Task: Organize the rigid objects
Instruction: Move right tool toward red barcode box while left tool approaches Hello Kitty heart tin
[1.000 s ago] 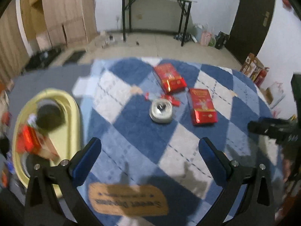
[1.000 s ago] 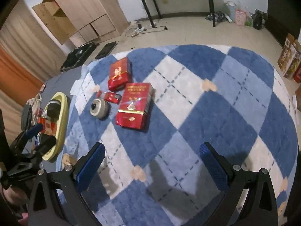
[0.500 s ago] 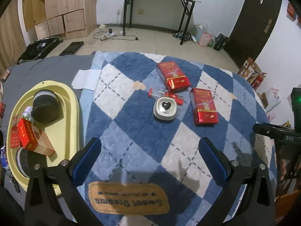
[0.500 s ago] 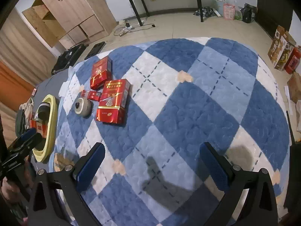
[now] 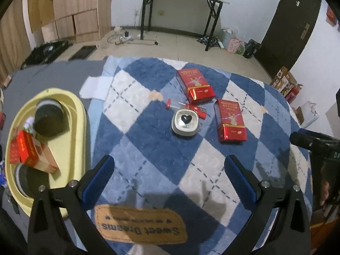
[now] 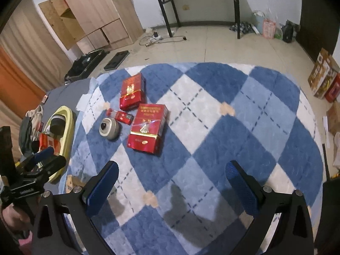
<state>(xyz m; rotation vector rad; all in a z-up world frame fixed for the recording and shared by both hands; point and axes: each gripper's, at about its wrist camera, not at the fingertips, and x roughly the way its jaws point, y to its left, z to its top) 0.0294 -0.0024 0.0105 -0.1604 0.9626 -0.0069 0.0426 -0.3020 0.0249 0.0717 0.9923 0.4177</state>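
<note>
From the left wrist view: left gripper [image 5: 169,175] with blue pads spread wide and nothing between them, hovering over the blue and white checked plush blanket [image 5: 148,148]. Straight ahead of it and well apart, the small grey rounded dish with a black heart in it [image 5: 185,122]; touching the far side of this dish, the small red lighter-like piece with a clear tube [image 5: 187,107]. Far right of the dish, the far shiny red carton [image 5: 195,85]; to the right, the near shiny red carton [image 5: 230,120], long axis pointing away from the tool, print too small to read. At far left, the pale yellow oval plastic tray [image 5: 81,114], already holding a dark round tin and a red box, probably the place for collecting. On the blanket, a tan patch [image 5: 140,227] reading "Sweet Dreams", upside down here. From the right wrist view: right gripper [image 6: 172,186] also wide open and empty; near carton ahead and to the left, dish further left, so dish probably closer to the left tool and near carton a fair target for the right one.
</note>
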